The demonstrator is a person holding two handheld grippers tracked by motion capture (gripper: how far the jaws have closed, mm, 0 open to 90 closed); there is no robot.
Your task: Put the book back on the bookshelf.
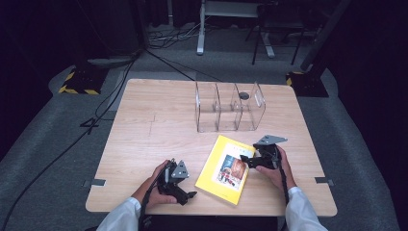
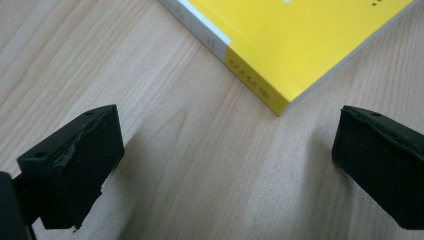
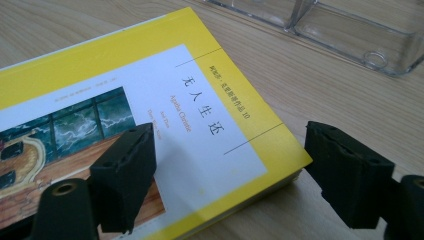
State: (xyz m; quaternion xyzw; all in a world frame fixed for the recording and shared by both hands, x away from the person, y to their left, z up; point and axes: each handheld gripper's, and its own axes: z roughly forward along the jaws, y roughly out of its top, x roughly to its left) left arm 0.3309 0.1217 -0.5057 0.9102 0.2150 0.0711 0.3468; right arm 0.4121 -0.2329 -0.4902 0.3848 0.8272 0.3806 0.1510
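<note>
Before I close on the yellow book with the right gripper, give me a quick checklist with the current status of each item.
1. Right gripper open: ok, jaws stand wide apart.
2. Right gripper straddles an edge of the yellow book: ok, one jaw above the cover, the other beyond the edge.
3. Jaws touching the book: cannot tell.
4. Left gripper clear of the book: ok, open, the book's corner lies ahead of it.
5. Book flat on the table: ok.
6. Clear file holder upright with free compartments: ok.

The yellow book point(image 3: 150, 115) carries on its white cover panel the Chinese title 无人生还, with "Agatha Christie" beside it toward seven o'clock; the small line toward one o'clock seems to end in "10".
</note>
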